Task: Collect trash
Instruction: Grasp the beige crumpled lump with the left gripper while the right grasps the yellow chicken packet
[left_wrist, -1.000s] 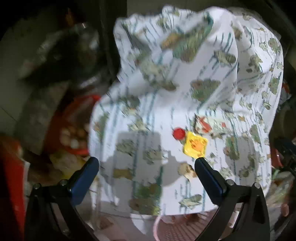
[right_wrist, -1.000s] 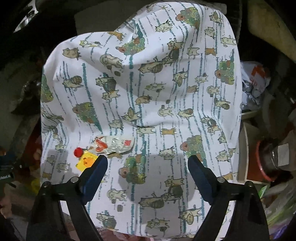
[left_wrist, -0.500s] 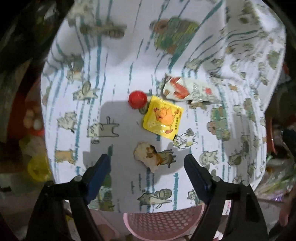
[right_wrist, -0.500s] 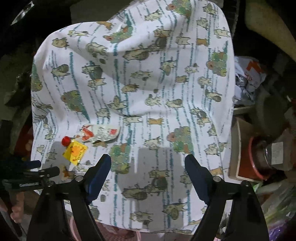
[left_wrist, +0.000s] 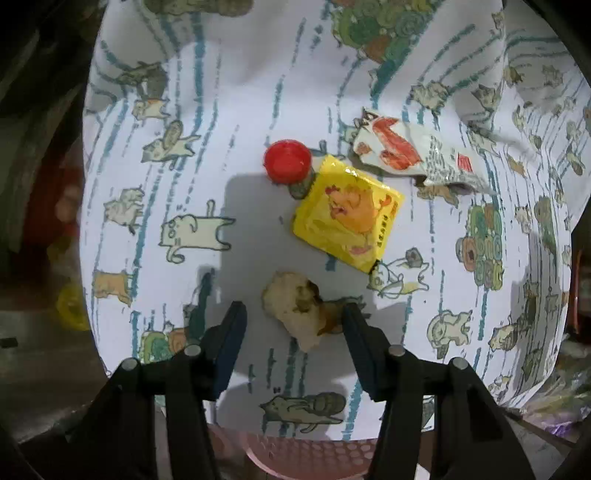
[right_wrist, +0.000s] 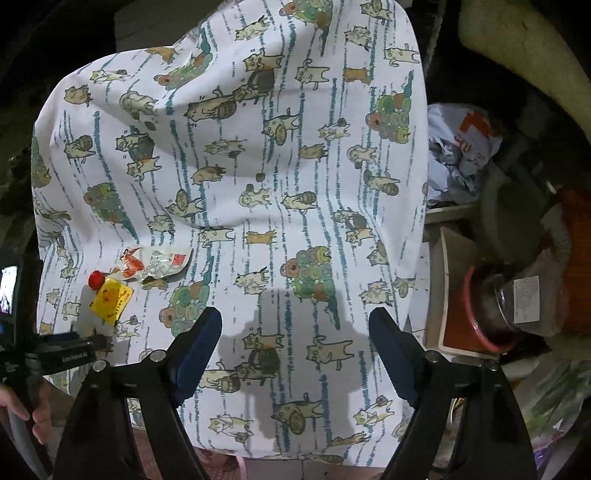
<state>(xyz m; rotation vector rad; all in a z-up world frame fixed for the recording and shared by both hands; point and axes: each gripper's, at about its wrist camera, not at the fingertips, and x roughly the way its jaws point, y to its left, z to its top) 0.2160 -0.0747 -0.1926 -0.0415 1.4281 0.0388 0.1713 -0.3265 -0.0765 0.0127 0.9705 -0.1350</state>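
Trash lies on a cat-print white cloth (left_wrist: 258, 74): a crumpled beige scrap (left_wrist: 295, 310), a yellow chicken-print sachet (left_wrist: 347, 218), a red bottle cap (left_wrist: 287, 161) and a torn white-and-red wrapper (left_wrist: 413, 151). My left gripper (left_wrist: 293, 314) is open, its fingers on either side of the beige scrap, not closed on it. My right gripper (right_wrist: 295, 325) is open and empty over the cloth (right_wrist: 258, 166), well right of the sachet (right_wrist: 110, 297), cap (right_wrist: 96, 279) and wrapper (right_wrist: 155, 262). The left gripper's body (right_wrist: 48, 354) shows at that view's left edge.
A pink perforated basket rim (left_wrist: 314, 458) shows below the cloth's near edge. Right of the cloth stand a red-rimmed container (right_wrist: 487, 317), crumpled bags (right_wrist: 461, 147) and other clutter. Dark clutter surrounds the left side.
My left gripper has moved forward and down over the cloth until its fingers straddle the beige scrap. My right gripper has shifted slightly and stays open.
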